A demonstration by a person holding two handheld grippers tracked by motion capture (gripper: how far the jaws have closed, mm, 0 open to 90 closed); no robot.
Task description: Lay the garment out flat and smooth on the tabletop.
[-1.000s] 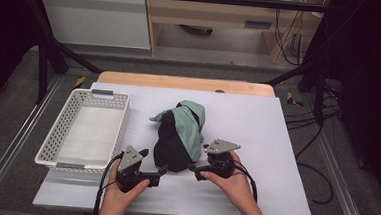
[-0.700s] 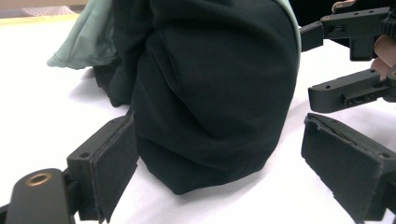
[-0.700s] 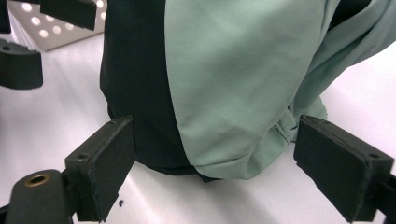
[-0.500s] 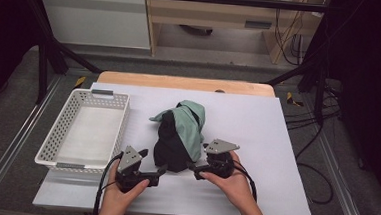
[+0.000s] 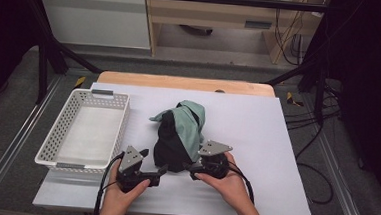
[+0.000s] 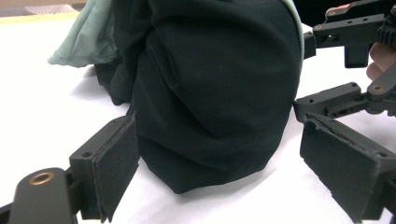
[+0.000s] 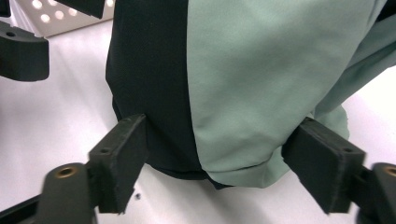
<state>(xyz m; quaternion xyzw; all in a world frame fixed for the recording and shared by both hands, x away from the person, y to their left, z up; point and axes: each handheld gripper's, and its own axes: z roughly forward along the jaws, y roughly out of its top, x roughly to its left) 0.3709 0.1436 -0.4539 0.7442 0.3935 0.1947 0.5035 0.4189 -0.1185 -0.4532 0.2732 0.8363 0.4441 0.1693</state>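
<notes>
Right gripper (image 5: 192,170) is the one on the move: its jaws have just been closing, and in the right gripper view they straddle the near end of the crumpled garment (image 7: 224,84), one pad on the black side, one at the green side. They look to be just meeting the fabric, not yet pinching it into a fold, so call it a fairly wide stance about to become a grip. Left gripper (image 5: 162,171) sits wide too; in the left gripper view the black bulge of the garment (image 6: 210,93) lies between its pads, the left pad brushing the cloth, the other well clear of it.

Compared with a second ago, both hands sit in much the same spots at the near edge of the garment, and the heap itself has not shifted. It lies mid-table, just right of the white basket (image 5: 55,152), which holds nothing.

Judging by this, the pick-up is starting from the right side, with the left likely to close next.
</notes>
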